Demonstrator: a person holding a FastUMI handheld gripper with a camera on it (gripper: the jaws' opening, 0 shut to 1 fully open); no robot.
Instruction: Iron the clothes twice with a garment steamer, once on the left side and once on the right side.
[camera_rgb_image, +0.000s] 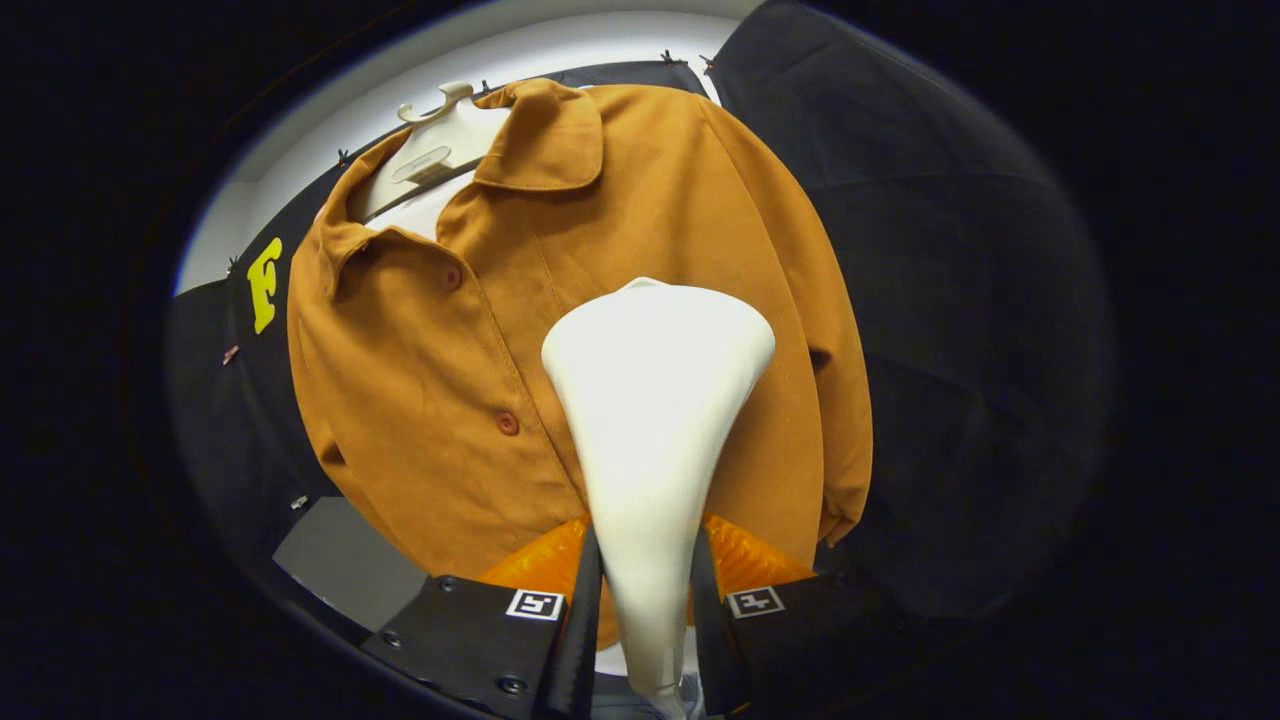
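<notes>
A brown-orange buttoned jacket (440, 370) hangs on a white hanger (435, 135) against the black booth wall. A white garment steamer (650, 420) stands up between my two fingers, its narrow handle pinched by both and its wide head flaring up in front of the jacket's right half, right of the button line. My gripper (645, 585) is shut on the steamer's handle. Whether the steamer head touches the cloth I cannot tell. The steamer hides the middle of the jacket's right front.
Black cloth wall (950, 300) surrounds the jacket on both sides. A grey surface (345, 565) shows below the jacket's left hem. A bright white ceiling (400, 90) lies above the wall.
</notes>
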